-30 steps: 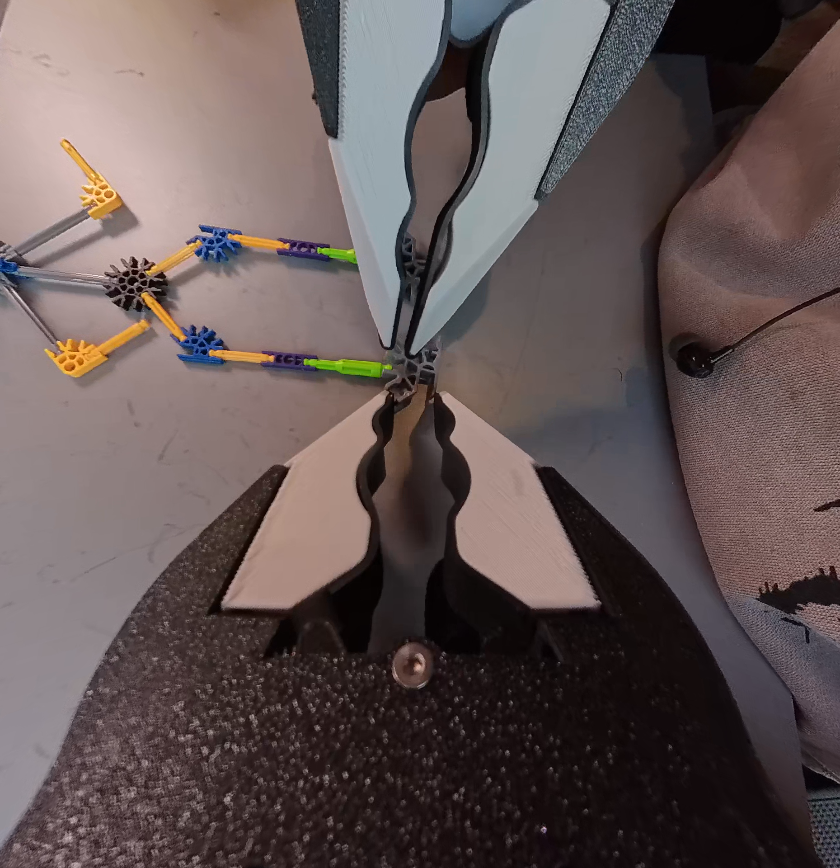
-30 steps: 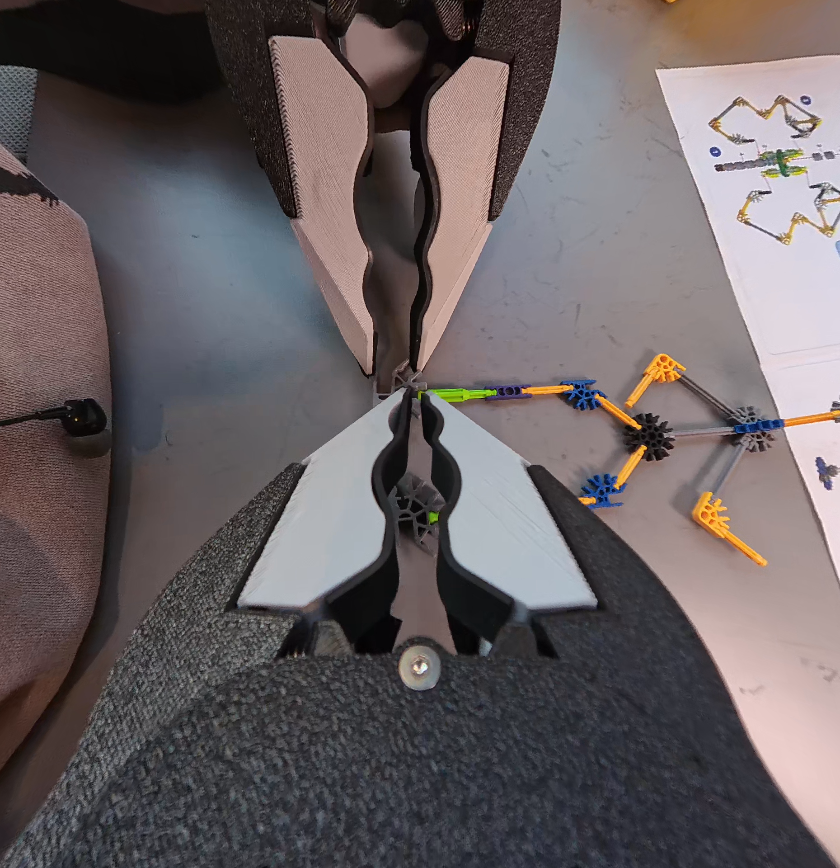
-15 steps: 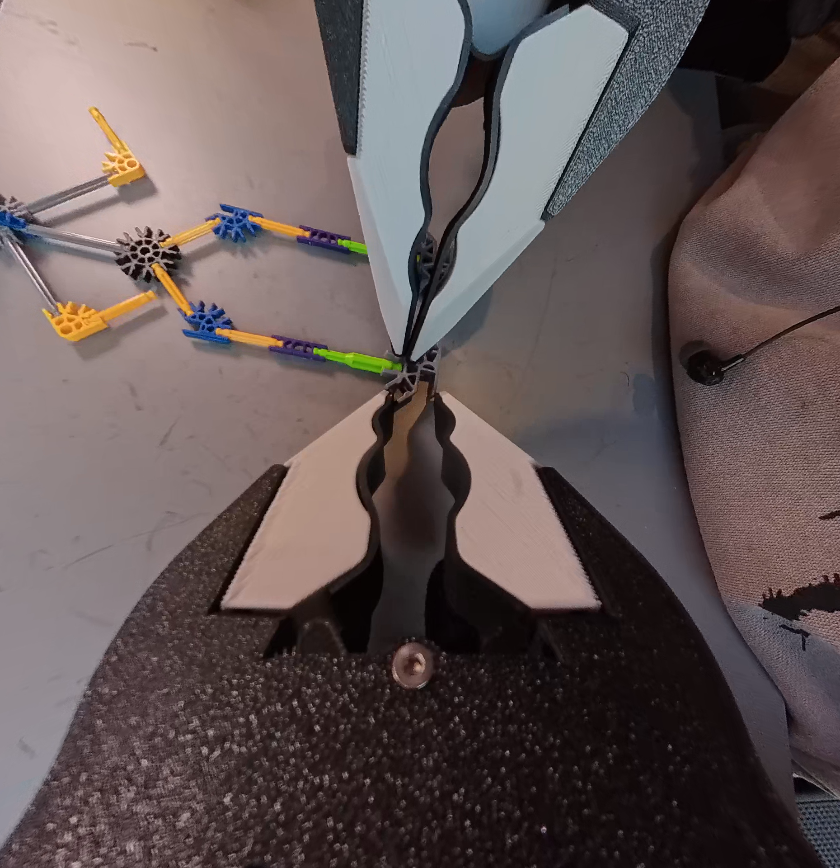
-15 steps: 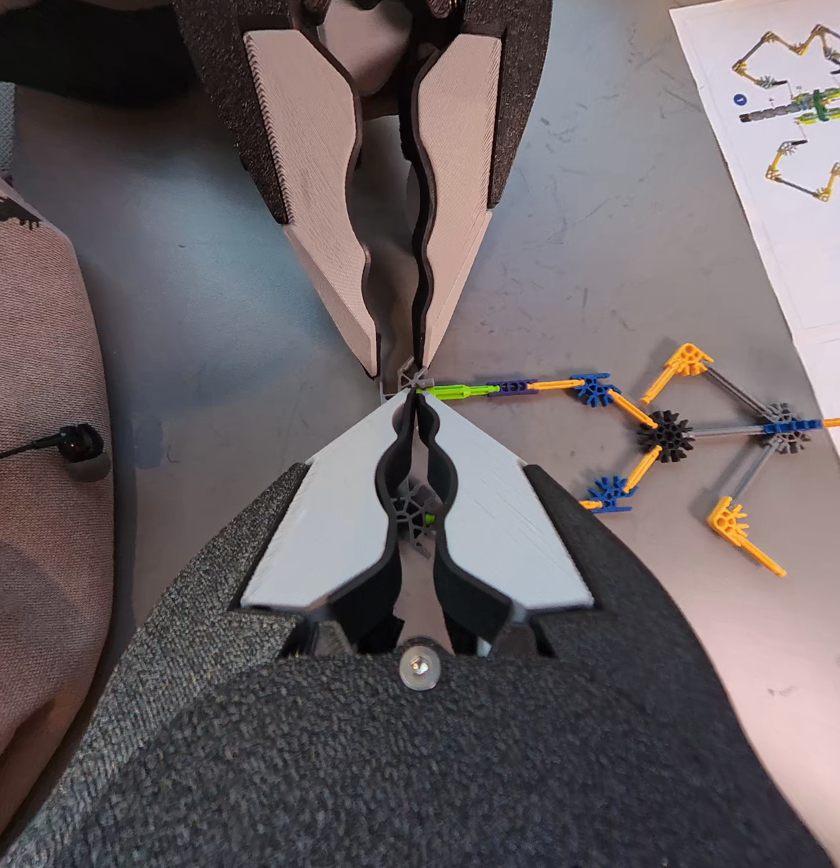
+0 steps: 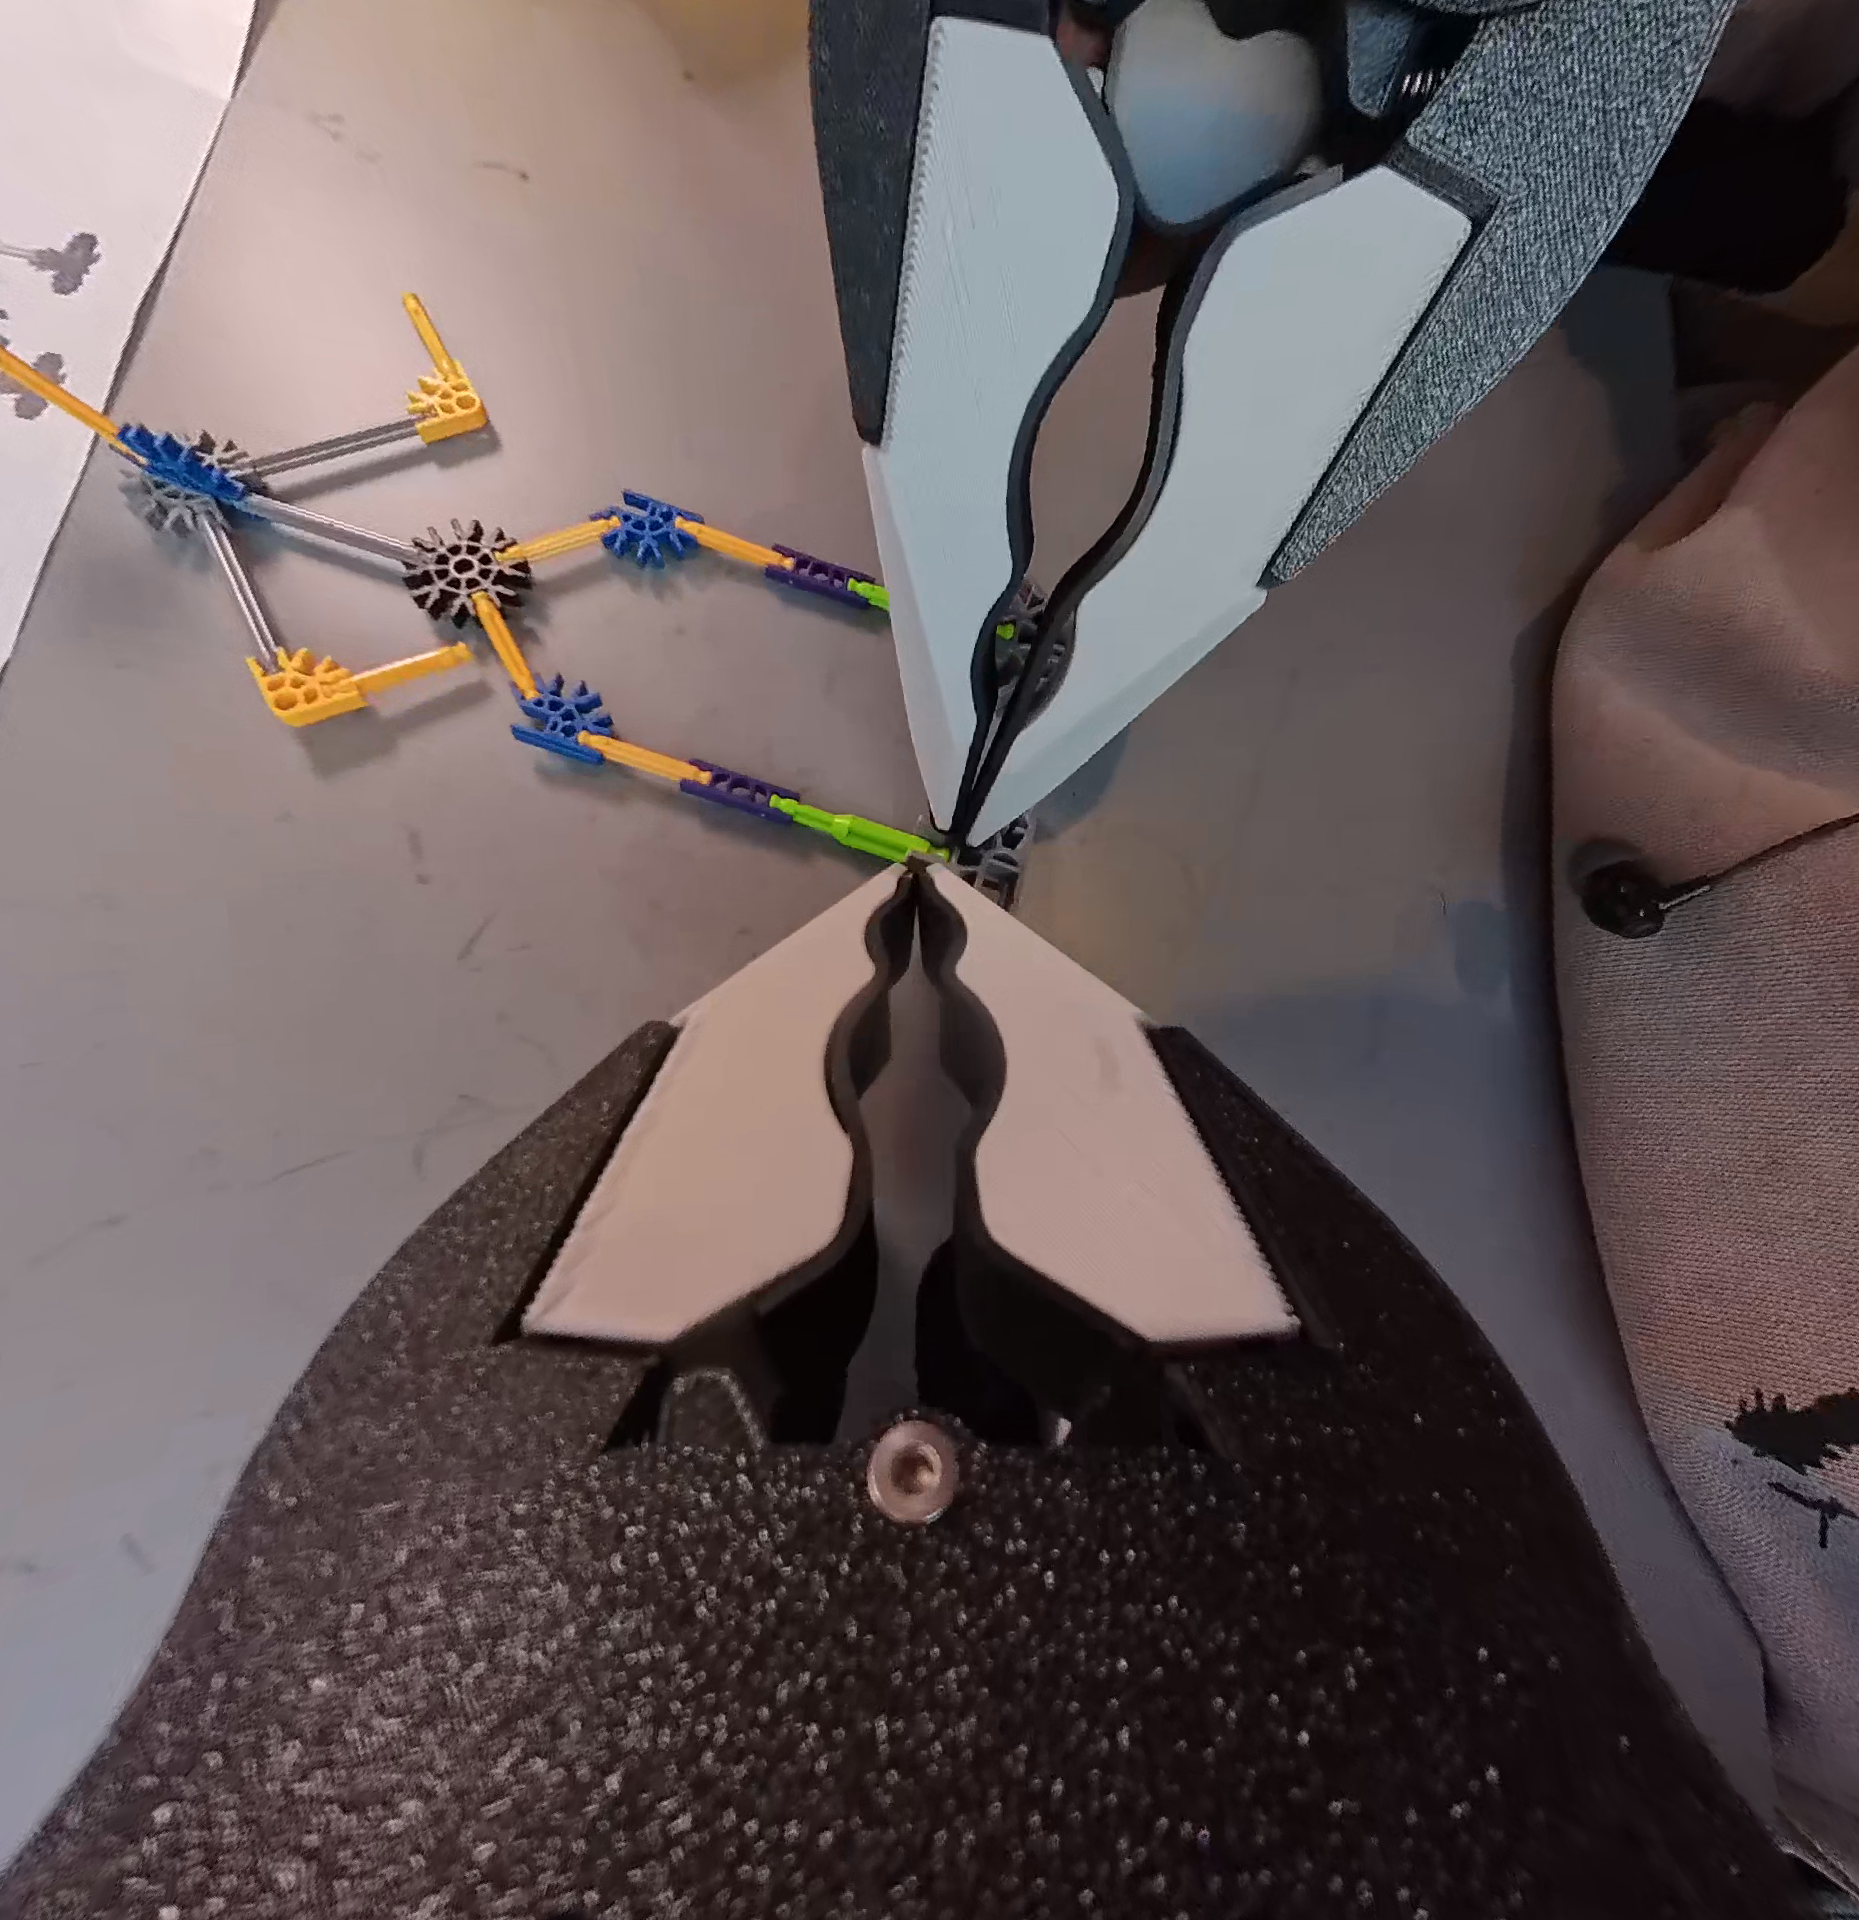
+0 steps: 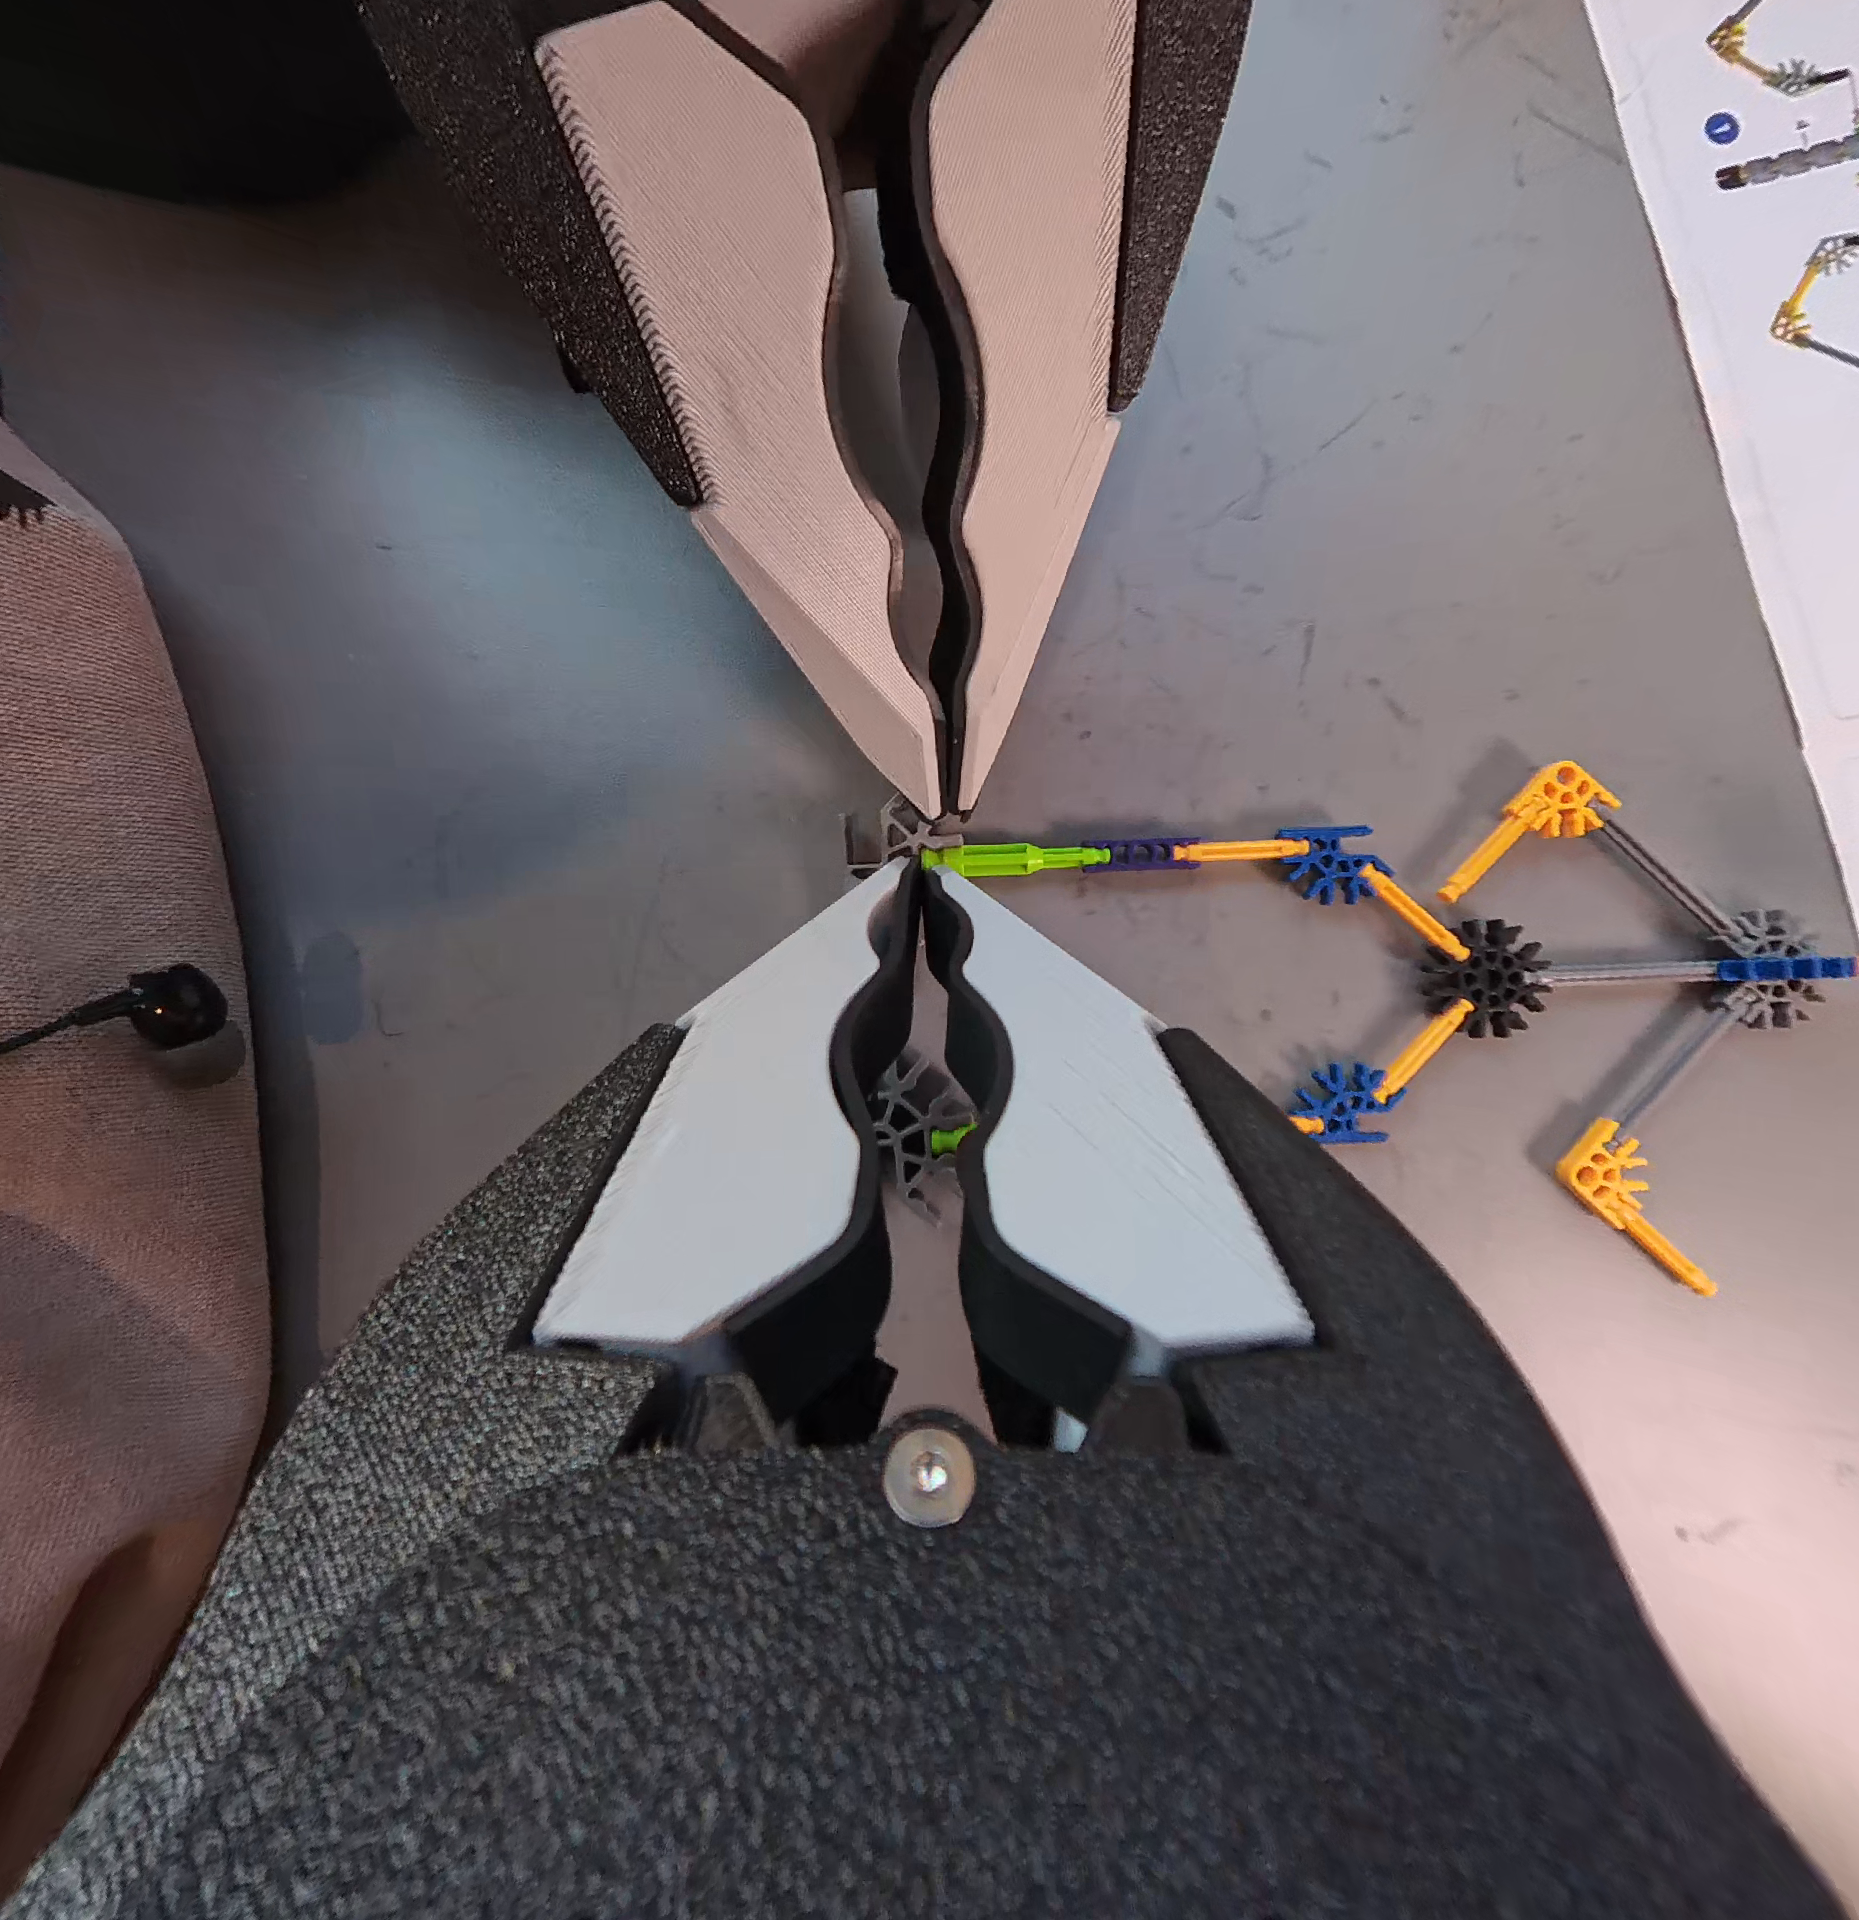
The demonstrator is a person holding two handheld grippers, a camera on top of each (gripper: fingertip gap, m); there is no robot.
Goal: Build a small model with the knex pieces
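A rod-and-connector model lies on the grey table: a black hub with two arms of yellow, blue, purple and green pieces. My left gripper, with beige fingers, is shut at the grey connector on the end of the near arm's green rod. My right gripper, with pale blue fingers, faces it, shut on the rod's end. A second grey connector shows through the gap between the right fingers.
A white instruction sheet lies beyond the model. A person's beige clothing with a black earbud on a cord borders the table on the other side. Yellow corner connectors stick out from the model. Both grippers' tips are close together, under 4 cm apart. The black hub lies around 10 centimeters away from my right fingertips. My left wrist view looks at it from another angle.
My left gripper's fingertips have closed from a small gap to touching. The grey connector has tilted. Both grippers have stayed tip to tip while the model swung slightly.
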